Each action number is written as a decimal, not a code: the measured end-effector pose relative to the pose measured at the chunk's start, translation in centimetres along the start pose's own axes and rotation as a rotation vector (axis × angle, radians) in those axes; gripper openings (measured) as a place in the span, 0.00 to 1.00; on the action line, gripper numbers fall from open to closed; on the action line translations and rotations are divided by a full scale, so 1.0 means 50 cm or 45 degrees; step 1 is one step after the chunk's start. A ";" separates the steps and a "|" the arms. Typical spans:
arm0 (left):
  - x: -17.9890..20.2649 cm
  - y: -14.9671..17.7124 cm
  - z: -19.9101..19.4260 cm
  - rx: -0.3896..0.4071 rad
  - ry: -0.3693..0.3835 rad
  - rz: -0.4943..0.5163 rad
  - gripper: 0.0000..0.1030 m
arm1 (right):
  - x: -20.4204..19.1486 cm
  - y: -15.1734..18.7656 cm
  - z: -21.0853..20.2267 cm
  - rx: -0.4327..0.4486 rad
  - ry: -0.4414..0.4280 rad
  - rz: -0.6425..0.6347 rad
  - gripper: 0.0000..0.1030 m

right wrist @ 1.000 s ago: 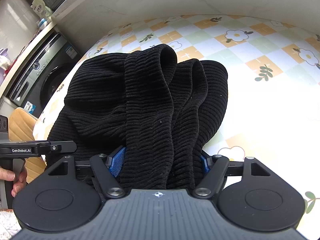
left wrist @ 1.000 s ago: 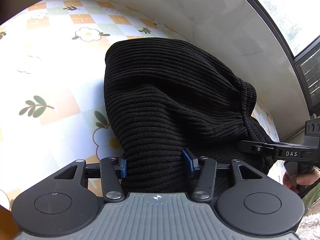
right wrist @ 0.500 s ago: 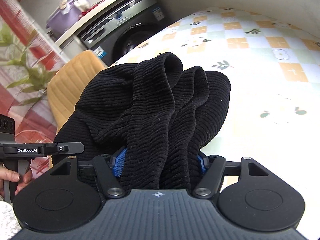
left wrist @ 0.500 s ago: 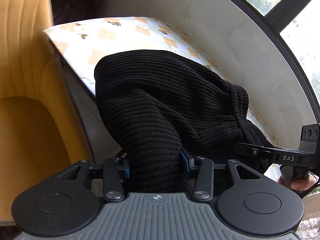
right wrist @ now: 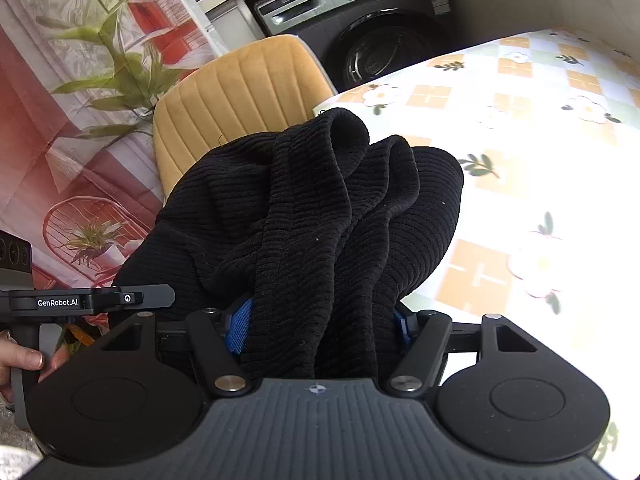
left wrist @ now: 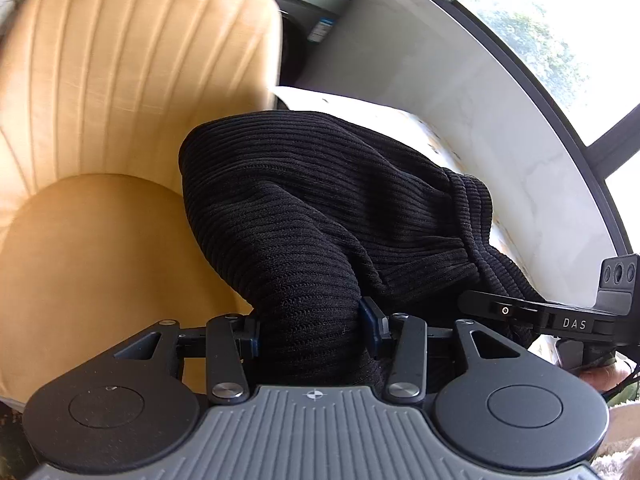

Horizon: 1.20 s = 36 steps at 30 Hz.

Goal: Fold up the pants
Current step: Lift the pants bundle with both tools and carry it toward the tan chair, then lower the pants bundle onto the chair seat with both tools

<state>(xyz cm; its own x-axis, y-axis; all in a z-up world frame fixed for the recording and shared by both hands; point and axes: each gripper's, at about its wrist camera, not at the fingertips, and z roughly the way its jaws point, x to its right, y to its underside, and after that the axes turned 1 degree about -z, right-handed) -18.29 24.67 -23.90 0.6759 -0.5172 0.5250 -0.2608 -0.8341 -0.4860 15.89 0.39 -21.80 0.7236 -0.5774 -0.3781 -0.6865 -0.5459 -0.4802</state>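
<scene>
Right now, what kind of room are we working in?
Likely a home laundry or kitchen corner: a front-loading washing machine, a yellow padded chair and a table with a flowered cloth.

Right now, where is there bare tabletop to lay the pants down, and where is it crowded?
Free: the floral tablecloth to the right of the black ribbed pants, back to the wall. Crowded: the table's left corner, where the pants bunch beside the yellow chair with the washing machine behind; both grippers grip the fabric there.
</scene>
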 end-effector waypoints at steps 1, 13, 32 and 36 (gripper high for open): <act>-0.024 -0.011 -0.007 0.001 -0.007 0.003 0.46 | -0.028 -0.008 0.028 -0.005 -0.005 -0.009 0.65; -0.342 -0.147 0.000 -0.027 -0.127 0.025 0.46 | -0.180 -0.060 0.379 -0.123 -0.072 -0.043 0.64; -0.638 -0.159 0.273 -0.331 -0.228 -0.138 0.50 | -0.097 0.005 0.745 -0.391 0.156 0.048 0.69; -0.653 -0.125 0.293 -0.424 -0.364 -0.093 0.58 | -0.086 0.036 0.759 -0.470 0.277 0.005 0.83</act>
<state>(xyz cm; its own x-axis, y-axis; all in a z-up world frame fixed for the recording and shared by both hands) -28.64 49.59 -48.22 0.8523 -0.4195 0.3123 -0.3811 -0.9071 -0.1784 14.20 24.92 -51.06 0.7165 -0.6729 -0.1842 -0.6970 -0.7014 -0.1491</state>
